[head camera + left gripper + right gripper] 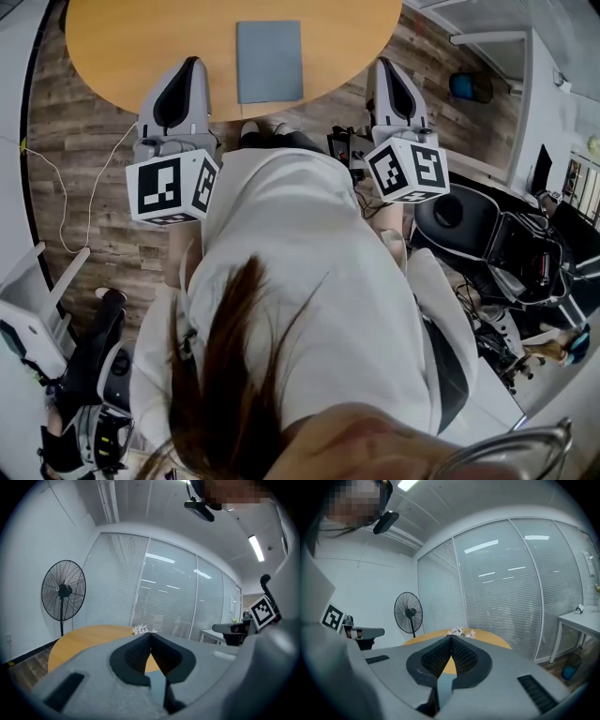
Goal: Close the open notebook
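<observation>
Notebook [269, 61], blue-grey cover up, on wooden table [122, 42]; left hand-held gripper [150, 635] and right hand-held gripper [451, 638] pressed together.

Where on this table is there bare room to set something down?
Bare wood lies on the table left and right of the notebook. The near edge is crowded by the left tongs and right tongs.

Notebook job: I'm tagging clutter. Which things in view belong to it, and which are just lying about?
Job: blue-grey notebook, wooden table, left gripper, right gripper, both shut and empty.
Lying about: standing fan, white flowers.
</observation>
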Tool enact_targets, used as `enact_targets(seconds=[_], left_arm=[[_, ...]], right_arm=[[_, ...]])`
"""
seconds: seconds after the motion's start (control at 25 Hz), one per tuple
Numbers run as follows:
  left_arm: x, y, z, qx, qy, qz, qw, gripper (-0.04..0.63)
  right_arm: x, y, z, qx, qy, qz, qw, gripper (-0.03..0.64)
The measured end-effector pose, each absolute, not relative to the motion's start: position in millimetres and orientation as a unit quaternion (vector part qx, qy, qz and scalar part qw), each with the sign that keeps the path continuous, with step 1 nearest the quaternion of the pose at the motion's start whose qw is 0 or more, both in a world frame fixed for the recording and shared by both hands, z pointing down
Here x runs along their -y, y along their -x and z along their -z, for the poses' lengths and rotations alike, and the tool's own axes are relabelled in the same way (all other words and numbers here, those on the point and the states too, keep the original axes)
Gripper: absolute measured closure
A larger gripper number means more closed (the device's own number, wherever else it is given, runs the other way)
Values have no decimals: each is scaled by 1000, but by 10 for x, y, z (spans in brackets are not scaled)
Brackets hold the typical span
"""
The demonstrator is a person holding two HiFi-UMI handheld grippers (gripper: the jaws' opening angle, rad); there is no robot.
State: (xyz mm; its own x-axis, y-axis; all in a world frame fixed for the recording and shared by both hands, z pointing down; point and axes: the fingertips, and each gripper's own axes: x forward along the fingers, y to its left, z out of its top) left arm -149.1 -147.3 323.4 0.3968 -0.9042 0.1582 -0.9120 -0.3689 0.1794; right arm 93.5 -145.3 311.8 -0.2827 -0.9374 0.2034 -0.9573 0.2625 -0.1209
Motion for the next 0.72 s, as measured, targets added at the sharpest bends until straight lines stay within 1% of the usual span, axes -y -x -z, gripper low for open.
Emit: enact_targets(seconds=[0.72], left_arm=[[1460,1360,-3219,537,-835,-19,119,578]], right_arm=[[1434,-981,-3118,793,-597,-111,45,615]])
